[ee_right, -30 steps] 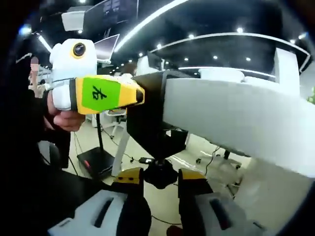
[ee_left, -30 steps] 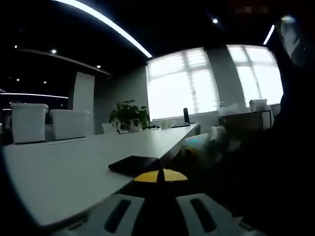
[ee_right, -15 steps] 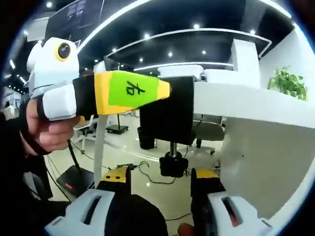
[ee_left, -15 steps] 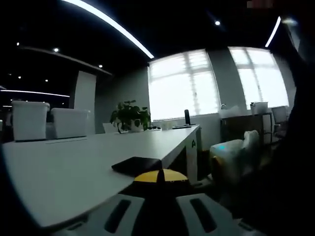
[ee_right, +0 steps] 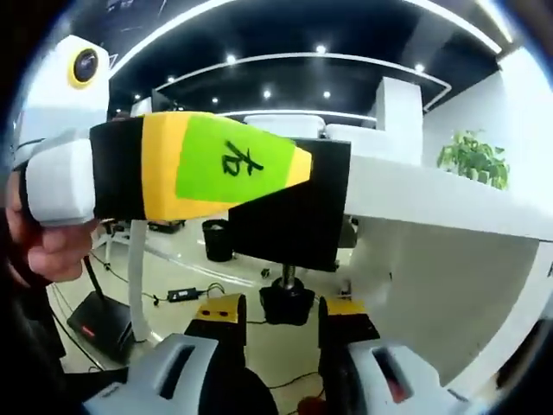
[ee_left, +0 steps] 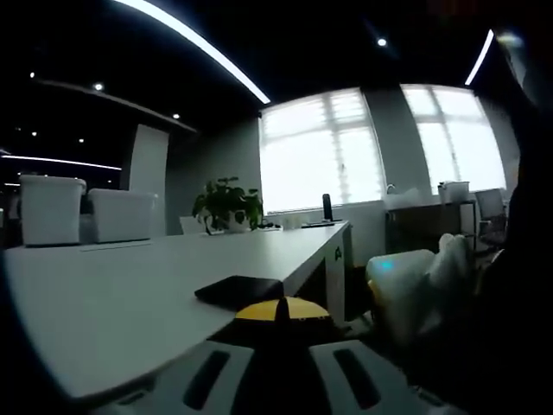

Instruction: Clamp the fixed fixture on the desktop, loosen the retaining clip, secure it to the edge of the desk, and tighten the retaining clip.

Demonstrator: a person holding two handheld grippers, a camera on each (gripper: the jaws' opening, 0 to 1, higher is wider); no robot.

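While left tongs (ee_right: 298, 169) grip the fixture (ee_right: 289, 225) on the desk (ee_right: 432, 194), right tongs (ee_right: 281, 311) gape around its knob (ee_right: 287, 303).

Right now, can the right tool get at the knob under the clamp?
Probably yes. The black knob hangs below the clamp on the desk edge, between the right tool jaws, which stand open around it with nothing between.

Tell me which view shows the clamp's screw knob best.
The right gripper view. The black screw knob hangs below the black clamp fixture on the desk edge, in line with the right hand-held gripper. The left gripper view shows just the fixture's flat top plate on the desktop.
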